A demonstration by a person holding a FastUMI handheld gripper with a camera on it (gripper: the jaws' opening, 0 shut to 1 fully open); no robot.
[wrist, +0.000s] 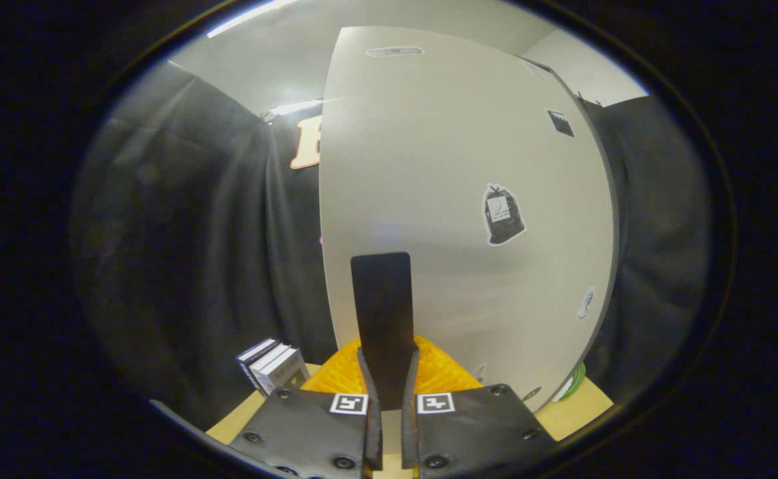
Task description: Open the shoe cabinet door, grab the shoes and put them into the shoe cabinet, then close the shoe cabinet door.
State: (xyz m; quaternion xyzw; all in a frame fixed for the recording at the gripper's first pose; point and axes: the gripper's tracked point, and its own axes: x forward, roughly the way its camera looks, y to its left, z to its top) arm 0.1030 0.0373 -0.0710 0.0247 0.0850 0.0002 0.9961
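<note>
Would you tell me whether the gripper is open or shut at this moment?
Shut on the black handle: the gripper has both fingers pressing its lower end, which rises against the white cabinet door.

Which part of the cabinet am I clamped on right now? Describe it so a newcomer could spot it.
Start from the tall white shoe cabinet door with stickers. Low on its face a flat black handle strip stands upright, with something ribbed and orange behind its base. The hand-held gripper is shut on it; it is the door's only long dark bar, unlike the small stickers.
</note>
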